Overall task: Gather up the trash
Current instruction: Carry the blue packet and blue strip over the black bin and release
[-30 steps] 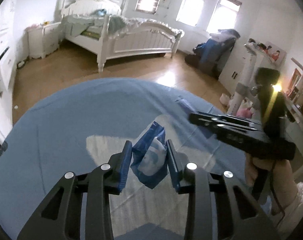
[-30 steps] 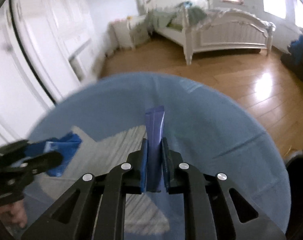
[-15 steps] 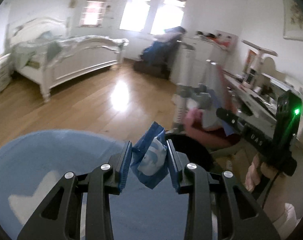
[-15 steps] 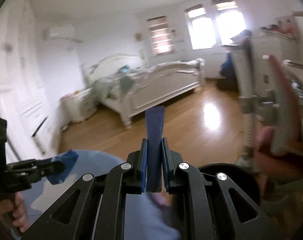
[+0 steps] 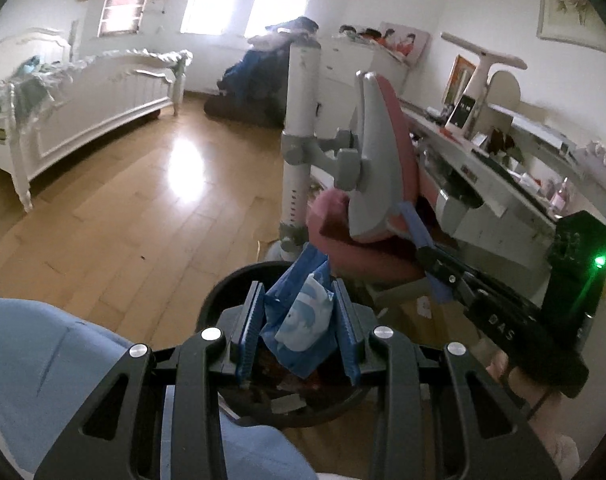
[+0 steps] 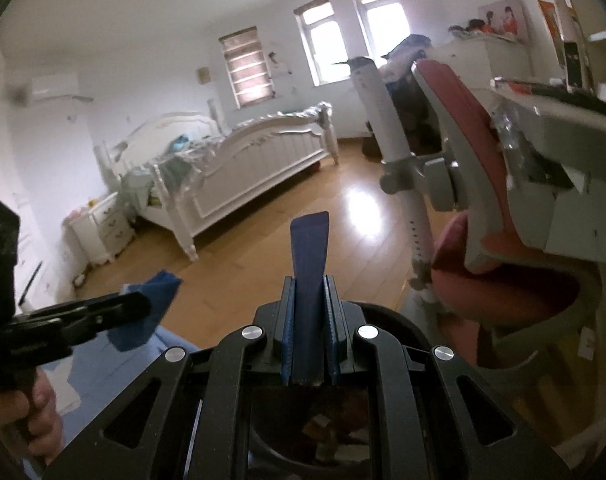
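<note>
My left gripper (image 5: 299, 328) is shut on a crumpled blue and white snack wrapper (image 5: 301, 320) and hangs over the mouth of a black trash bin (image 5: 223, 292) on the floor. My right gripper (image 6: 310, 332) is shut on a flat dark blue wrapper strip (image 6: 309, 248) that sticks up between its pads, also above the black trash bin (image 6: 387, 316), whose scraps show below. In the left wrist view the right gripper (image 5: 437, 280) comes in from the right with the blue strip (image 5: 417, 228). In the right wrist view the left gripper (image 6: 141, 304) with its blue wrapper (image 6: 151, 308) is at the left.
A round table with a light blue cloth (image 5: 43, 360) lies at the lower left. A pink and grey desk chair (image 5: 367, 184) stands just behind the bin, a cluttered white desk (image 5: 503, 176) to its right. A white bed (image 5: 83, 92) stands across the wooden floor (image 5: 123, 208).
Both grippers have swung right, off the blue table and over the black bin beside the chair. Each still holds its wrapper.
</note>
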The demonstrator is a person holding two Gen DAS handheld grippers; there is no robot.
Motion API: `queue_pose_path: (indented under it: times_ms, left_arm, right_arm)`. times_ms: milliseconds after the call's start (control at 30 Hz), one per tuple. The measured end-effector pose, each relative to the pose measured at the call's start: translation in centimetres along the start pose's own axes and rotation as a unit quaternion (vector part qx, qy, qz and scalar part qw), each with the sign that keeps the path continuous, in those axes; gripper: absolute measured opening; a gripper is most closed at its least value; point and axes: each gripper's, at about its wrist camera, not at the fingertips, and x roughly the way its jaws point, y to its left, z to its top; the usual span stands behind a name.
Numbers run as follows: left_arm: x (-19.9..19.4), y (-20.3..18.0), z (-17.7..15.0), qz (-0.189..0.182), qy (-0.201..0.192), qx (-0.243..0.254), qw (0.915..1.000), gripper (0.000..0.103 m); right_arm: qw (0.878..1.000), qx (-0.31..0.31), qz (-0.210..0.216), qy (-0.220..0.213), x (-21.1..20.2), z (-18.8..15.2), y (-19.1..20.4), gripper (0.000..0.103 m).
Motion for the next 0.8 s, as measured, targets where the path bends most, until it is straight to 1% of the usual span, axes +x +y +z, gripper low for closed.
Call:
queue_pose_path:
  times_ms: [300,400,433,467,500,533,567,633,700,800]
  left_arm:
    - [2.8,-0.8,-0.4,-0.006,0.027,0.01,0.9996,0.035]
    - [3.8,-1.1,0.2,-0.003,0.027,0.018,0.9995,0.04]
    - [4.4,-1.3,0.6,-0.005,0.026,0.022,0.9994,0.052]
    - [4.9,-1.3,0.9,-0.004,0.024,0.024,0.9994,0.071]
    - [5.4,-1.3,1.2,0.009,0.02,0.024,0.9995,0.083]
    - [5.8,-1.3,1.4,0.017,0.018,0.023,0.9994,0.098]
    - [6.1,-1.1,1.6,0.02,0.019,0.019,0.9995,0.098]
    - [6.3,-1.0,1.7,0.011,0.032,0.009,0.9994,0.098]
    - [5.6,-0.8,1.5,0.005,0.035,0.006,0.9994,0.098]
    - [3.8,-0.6,0.9,0.02,0.026,0.009,0.9994,0.098]
  right_arm:
    - [1.0,0.005,-0.008,0.014,1.6,-0.8,-0.7,0.016]
    - [1.0,0.005,-0.013,0.014,2.7,-0.6,-1.4,0.021]
    - [1.0,0.002,-0.021,0.017,3.3,-0.7,-1.6,0.028]
    - [0.999,-0.001,-0.027,0.023,4.0,-0.7,-1.7,0.048]
    - [0.999,-0.002,-0.03,0.029,4.7,-0.7,-1.9,0.059]
    - [0.999,-0.001,-0.03,0.031,5.1,-0.9,-2.2,0.071]
    - [0.999,0.0,-0.03,0.035,5.4,-1.1,-2.4,0.072]
    - [0.999,0.002,-0.033,0.043,5.8,-1.5,-2.8,0.072]
    - [0.999,0.011,-0.026,0.042,5.2,-1.8,-2.8,0.072]
    - [0.999,0.023,-0.017,0.042,4.2,-2.2,-2.4,0.072]
